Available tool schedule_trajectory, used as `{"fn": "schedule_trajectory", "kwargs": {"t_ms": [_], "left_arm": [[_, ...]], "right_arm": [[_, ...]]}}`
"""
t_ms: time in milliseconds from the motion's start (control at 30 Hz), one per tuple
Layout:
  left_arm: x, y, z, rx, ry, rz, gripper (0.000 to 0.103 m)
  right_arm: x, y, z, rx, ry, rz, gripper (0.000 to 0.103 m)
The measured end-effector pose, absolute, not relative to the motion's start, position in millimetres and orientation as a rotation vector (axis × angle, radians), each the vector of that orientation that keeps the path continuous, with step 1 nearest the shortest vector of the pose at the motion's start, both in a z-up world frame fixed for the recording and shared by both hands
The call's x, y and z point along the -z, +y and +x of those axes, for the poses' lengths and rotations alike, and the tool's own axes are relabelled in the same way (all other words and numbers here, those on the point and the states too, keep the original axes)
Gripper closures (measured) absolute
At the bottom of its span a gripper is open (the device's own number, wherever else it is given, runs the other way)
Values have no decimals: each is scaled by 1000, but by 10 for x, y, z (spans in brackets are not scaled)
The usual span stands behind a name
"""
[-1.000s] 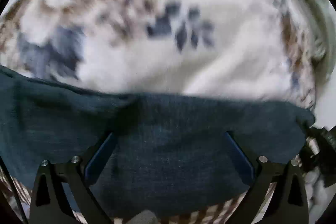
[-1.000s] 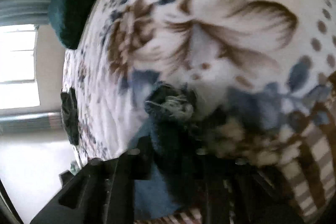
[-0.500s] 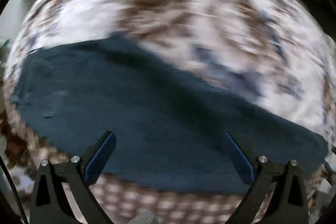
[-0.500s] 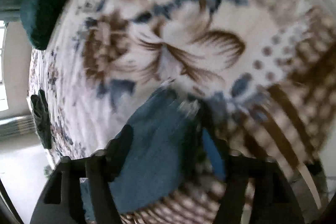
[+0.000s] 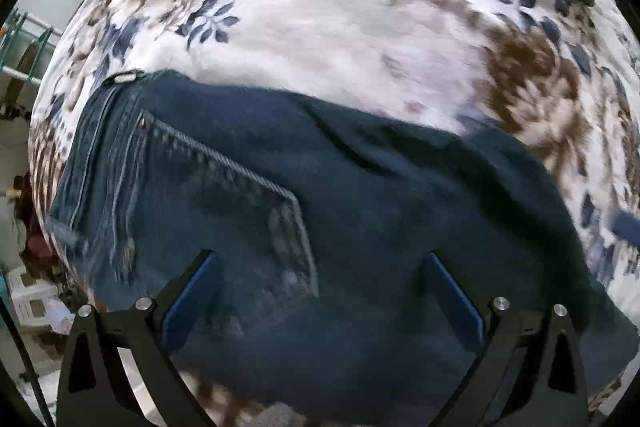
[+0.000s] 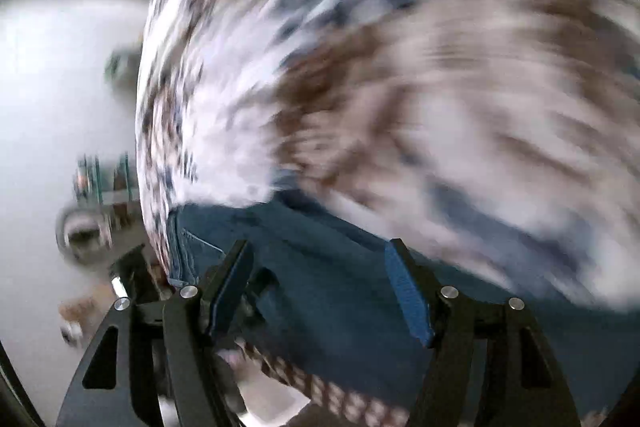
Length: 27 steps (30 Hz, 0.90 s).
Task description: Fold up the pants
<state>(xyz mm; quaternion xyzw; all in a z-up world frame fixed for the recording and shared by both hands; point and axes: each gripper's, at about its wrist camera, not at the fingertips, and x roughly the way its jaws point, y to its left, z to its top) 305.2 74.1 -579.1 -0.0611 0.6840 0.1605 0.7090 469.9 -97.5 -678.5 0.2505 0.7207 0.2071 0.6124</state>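
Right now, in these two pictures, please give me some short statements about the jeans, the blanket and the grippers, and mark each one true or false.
1. The jeans lie on a flowered blanket. True.
2. The left gripper is shut on the jeans. False: its fingers stand wide apart, holding nothing.
3. A back pocket of the jeans faces up. True.
4. The right gripper is open. True.
5. The blanket is plain grey. False: white with blue and brown flowers.
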Motion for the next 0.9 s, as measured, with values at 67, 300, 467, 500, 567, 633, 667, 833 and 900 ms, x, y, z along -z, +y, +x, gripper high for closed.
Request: {"fn": "schedule_trajectory", "kwargs": {"t_ms": [67,300,467,500,567,633,667,833,900], "left_arm": [[5865,823,3082,-338,1531,-134,0],[5989,922,3071,-270,1555,-166,0],[6000,1012,3005,-244,1556,-181,0],[6002,1025,2998,-241,1559,-181,0],[5998,1087,3054,-233,1564,-185,0],[5991,1107,3045,-228,1564,-185,0],[5990,1109,3046,-227,1564,-182,0],[5990,1114,3069,-220,1564,-177,0],[5981,1096,3061,-213,1562,-166,0]], "right_arm": [[7106,-507,4967,-494,1752,491,32],[7486,-270,5069,-449,1878,513,90],[7471,-453,5236,-411,1837,619,102],[7448,-390,5245,-433,1846,557,101],[7402,-284,5268,-477,1880,510,97],[7357,-213,5278,-519,1922,484,75],[7321,-192,5270,-526,1920,446,55],[7461,-100,5162,-479,1920,419,99],[7465,-375,5266,-345,1845,517,103]]}}
